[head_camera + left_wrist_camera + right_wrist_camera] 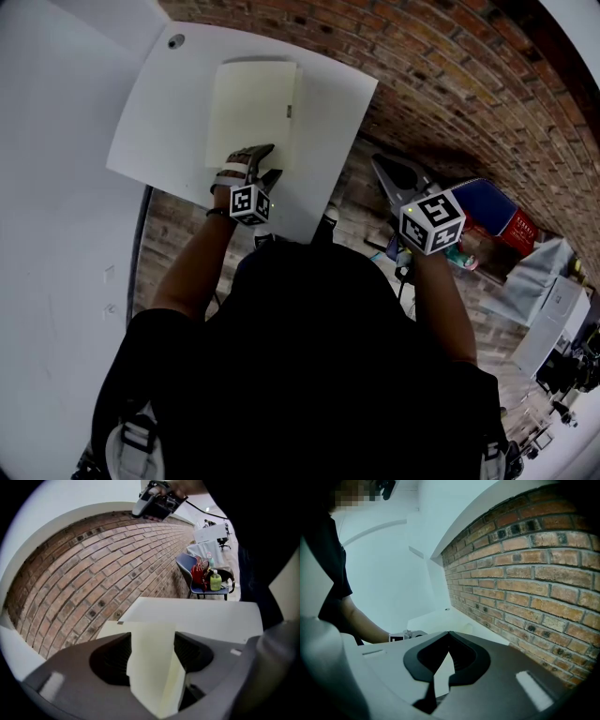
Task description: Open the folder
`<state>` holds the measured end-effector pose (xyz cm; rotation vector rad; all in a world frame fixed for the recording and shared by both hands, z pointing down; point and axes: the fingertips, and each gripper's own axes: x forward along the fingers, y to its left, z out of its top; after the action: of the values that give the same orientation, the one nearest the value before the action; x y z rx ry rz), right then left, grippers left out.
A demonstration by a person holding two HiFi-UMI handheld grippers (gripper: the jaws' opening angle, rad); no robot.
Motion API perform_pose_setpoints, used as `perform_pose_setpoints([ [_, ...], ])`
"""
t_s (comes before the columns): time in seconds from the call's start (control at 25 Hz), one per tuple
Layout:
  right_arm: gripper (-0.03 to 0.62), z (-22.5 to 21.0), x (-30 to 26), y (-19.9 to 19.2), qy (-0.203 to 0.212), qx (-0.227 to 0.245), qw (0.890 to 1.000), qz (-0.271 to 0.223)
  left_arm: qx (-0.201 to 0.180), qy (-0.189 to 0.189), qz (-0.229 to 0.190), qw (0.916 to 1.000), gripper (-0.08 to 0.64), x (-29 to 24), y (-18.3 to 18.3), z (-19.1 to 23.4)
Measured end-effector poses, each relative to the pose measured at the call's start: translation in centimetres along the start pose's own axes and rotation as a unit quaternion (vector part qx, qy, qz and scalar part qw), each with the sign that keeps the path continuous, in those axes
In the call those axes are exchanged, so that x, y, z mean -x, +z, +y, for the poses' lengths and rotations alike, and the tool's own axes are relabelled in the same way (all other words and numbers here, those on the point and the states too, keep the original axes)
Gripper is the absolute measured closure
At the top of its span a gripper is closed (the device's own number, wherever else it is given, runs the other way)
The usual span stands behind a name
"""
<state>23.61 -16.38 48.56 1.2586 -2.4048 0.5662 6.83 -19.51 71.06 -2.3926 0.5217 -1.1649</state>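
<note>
Fingers (107,660) of the left gripper (152,644): set wide, one either side of a raised leaf of the folder's near edge; pads not seen to press on it.
Fingers of the right gripper (449,634): tips together, nothing between them; held off the table's right side, well apart from the folder.
Folder (251,112): pale cream, lying flat on the white table (159,122), closed except for that lifted near edge.
Step in hand, as judged: taking hold of the cover to swing it open.
Hazards, as judged:
- a thin cover may slip free if the fingers close too near its edge;
- both leaves caught together would lift the whole folder instead of opening it;
- with nothing pinning it, the folder may slide across the smooth table when pulled.
</note>
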Motion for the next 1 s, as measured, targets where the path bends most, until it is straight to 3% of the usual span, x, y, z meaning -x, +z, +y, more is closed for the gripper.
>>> perform_pose_setpoints([
  [0.2,0.591,0.3,0.0,-0.2,0.001,0.000,1.000,0.000,0.005,0.005,-0.017,0.9998,0.353,0.9,0.5,0.1],
  [1.0,0.591,3.5,-1.1,0.6,0.022,0.014,1.000,-0.005,0.048,0.038,-0.048,0.9969,0.497,5.1,0.9,1.9],
])
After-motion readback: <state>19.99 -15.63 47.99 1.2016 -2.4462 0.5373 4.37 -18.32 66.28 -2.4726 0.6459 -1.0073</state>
